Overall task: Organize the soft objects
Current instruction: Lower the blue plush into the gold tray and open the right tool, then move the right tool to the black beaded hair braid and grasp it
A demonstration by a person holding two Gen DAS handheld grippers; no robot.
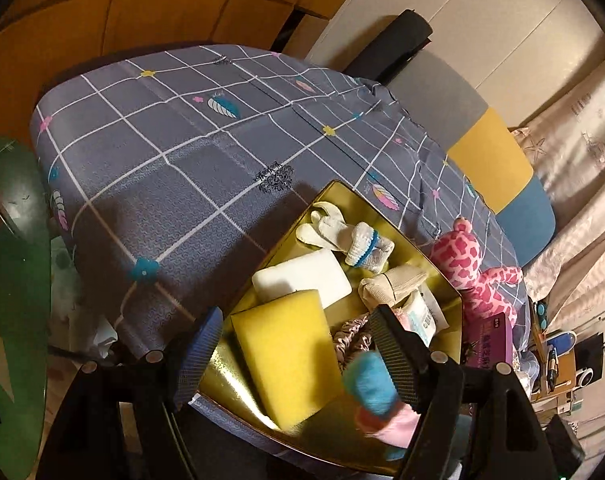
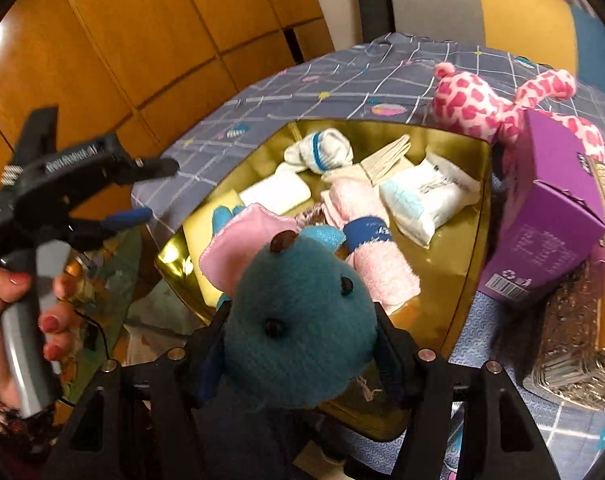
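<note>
Wooden cabinet doors (image 2: 150,40) stood behind a table under a grey checked cloth (image 1: 174,148), and on the cloth sat a gold tray (image 2: 468,248) already half full of soft things. A yellow sponge (image 1: 286,352) and a white sponge (image 1: 302,280) lay at its left, rolled socks (image 1: 358,240) at the far end, a tissue pack (image 2: 426,200) to the right and a rolled pink towel (image 2: 378,264) in the middle.

The right gripper (image 2: 300,344) was clenched on a blue plush (image 2: 302,320), its pads pressing the toy's head from both sides, with the toy's pink ear (image 2: 242,240) hanging forward over the tray's near end. The left gripper (image 1: 294,344) hung just above the yellow sponge with its jaws released and nothing between them; from the right wrist it showed off to the left, carried by a hand (image 2: 6,320) on a grey handle.

The step in hand seemed to be the placing of the blue plush in the tray. Next, the plush would need lowering into the free gold patch near the towel before the jaws let go (the tray was crowded, so a careless drop could land it on the sponge). A pink spotted plush (image 2: 486,104) lay outside the tray on the cloth, beside a purple box (image 2: 542,216), and looked the likely next pick.
</note>
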